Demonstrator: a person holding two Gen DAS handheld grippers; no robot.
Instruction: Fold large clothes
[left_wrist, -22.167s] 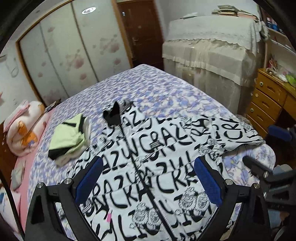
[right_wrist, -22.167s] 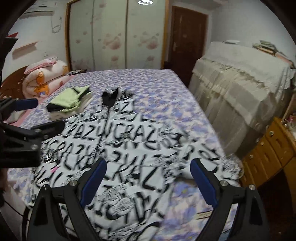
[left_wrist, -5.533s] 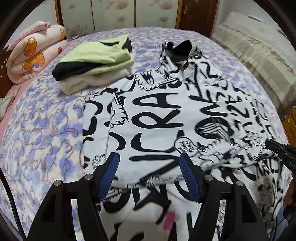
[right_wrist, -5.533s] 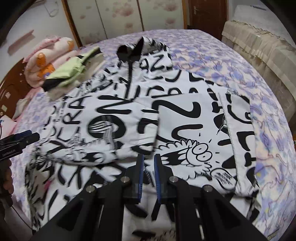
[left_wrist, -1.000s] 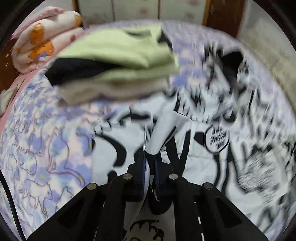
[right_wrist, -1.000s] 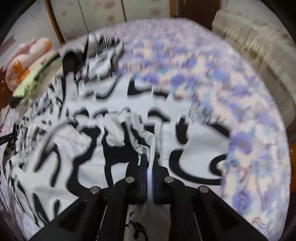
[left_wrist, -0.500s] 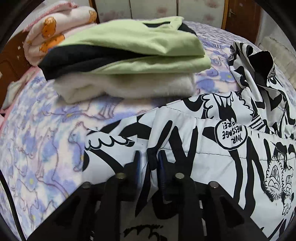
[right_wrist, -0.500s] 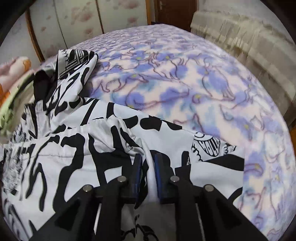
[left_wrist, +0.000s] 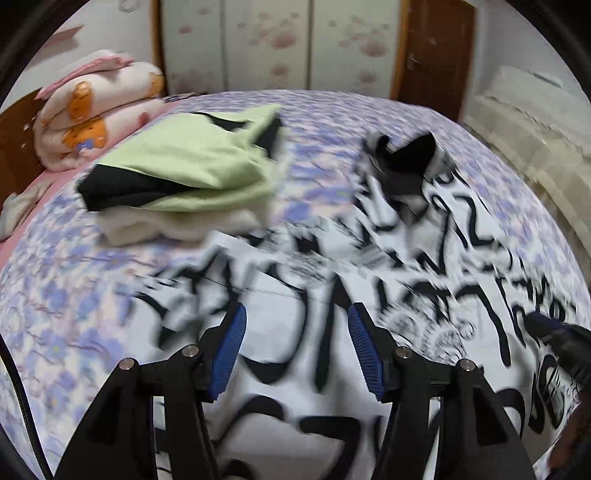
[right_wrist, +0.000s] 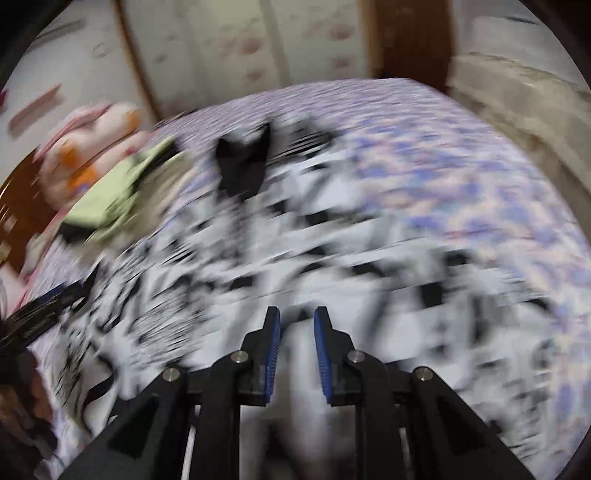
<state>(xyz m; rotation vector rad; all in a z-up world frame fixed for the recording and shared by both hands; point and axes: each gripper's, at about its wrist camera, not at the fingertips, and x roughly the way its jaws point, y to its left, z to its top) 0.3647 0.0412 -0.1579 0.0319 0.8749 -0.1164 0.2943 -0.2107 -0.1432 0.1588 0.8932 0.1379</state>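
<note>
A large white garment with black lettering (left_wrist: 369, 295) lies folded on the bed, its black-lined collar (left_wrist: 410, 162) at the far end. It also shows, blurred, in the right wrist view (right_wrist: 295, 258). My left gripper (left_wrist: 295, 325) is open and empty, just above the garment's near left part. My right gripper (right_wrist: 297, 325) is partly open with a small gap, above the garment's near edge, and holds nothing. The right gripper's tip shows at the right edge of the left wrist view (left_wrist: 561, 332).
A stack of folded clothes, green on top (left_wrist: 184, 170), sits left of the garment. A rolled pink quilt (left_wrist: 92, 110) lies at the bed's far left. The purple floral bedspread (left_wrist: 66, 295) is bare around them. A covered cabinet (left_wrist: 535, 122) stands at right.
Both grippers have let go of the garment and opened, the left wide, the right a little. Both have pulled back and up from the cloth, which now lies flat.
</note>
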